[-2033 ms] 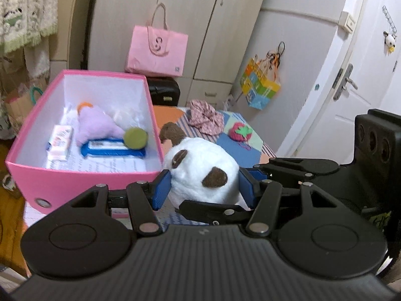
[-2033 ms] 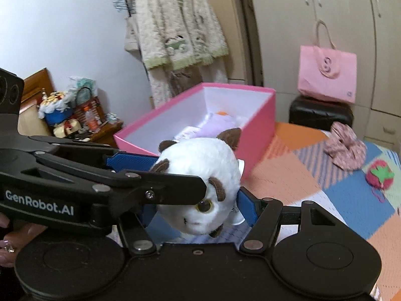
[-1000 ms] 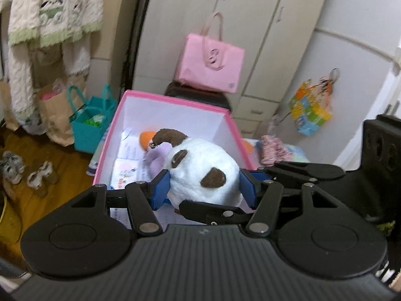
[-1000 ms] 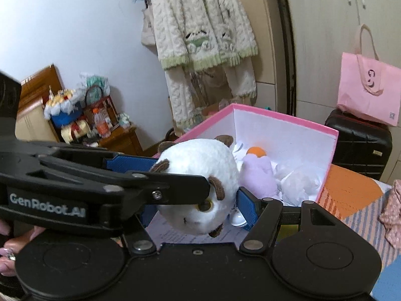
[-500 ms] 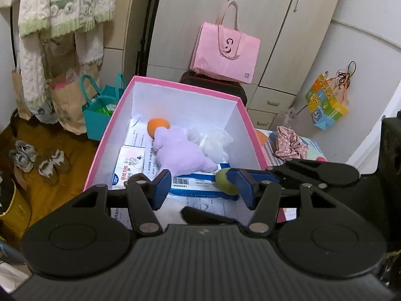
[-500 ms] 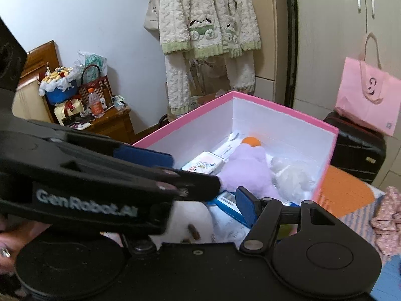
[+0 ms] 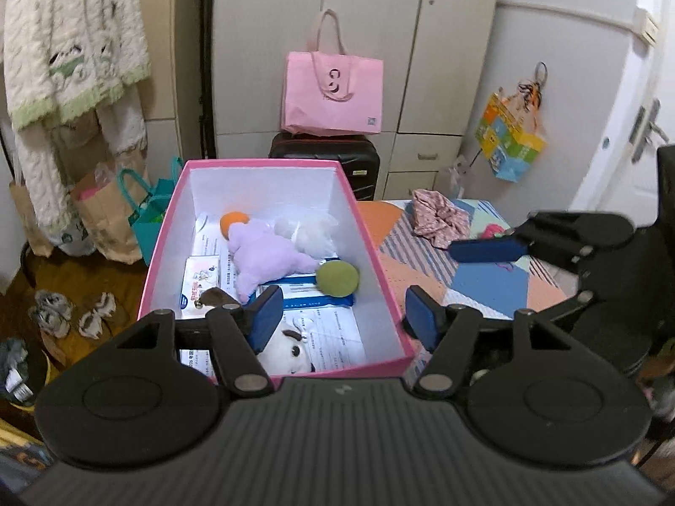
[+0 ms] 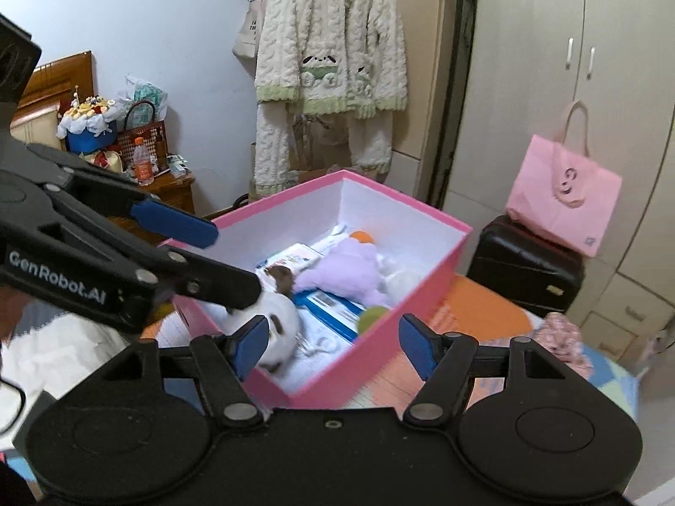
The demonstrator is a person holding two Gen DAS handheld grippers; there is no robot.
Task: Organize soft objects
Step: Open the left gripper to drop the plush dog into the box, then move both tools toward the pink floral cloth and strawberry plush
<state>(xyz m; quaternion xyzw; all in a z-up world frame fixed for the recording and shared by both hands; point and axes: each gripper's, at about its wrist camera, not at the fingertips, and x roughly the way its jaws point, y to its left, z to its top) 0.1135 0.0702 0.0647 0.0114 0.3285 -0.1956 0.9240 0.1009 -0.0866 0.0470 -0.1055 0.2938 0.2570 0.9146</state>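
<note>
Plush toy (image 7: pixel 291 352), white with brown patches, lies in the near end of the pink box (image 7: pixel 382 270), on printed paper sheets that line the bottom. In the right wrist view the same toy (image 8: pixel 280 327) sits just behind the left pad of the right gripper (image 8: pixel 333 348), one brown ear poking up beside it.

Farther in the box lie a lilac plush (image 7: pixel 263 253), an orange ball (image 7: pixel 234 221) touching its far end, a wad of white fluffy stuff (image 7: pixel 310 232) to its right, a round olive-green pad (image 7: pixel 337 277) near the right wall, a blue-and-white packet (image 7: pixel 314 293) under it, and a small white pack (image 7: pixel 200 278) by the left wall.

Left gripper (image 7: pixel 344 316) hangs over the near end of the box with its jaws opening and nothing pinched between the blue pads; the toy lies below them, free. Right gripper has its jaws opening too, nothing between them, set over the near corner of the box.

Box stands on a patchwork cover (image 7: pixel 485 282), on which a pink floral scrunchie (image 7: pixel 438 217) lies to the right, well apart from the box. Beyond, a pink tote bag (image 7: pixel 333 92) sits on a black suitcase (image 7: pixel 367 160) against the wardrobe (image 7: pixel 379 21). A cream knitted cardigan (image 8: pixel 329 38) hangs at the far left.
</note>
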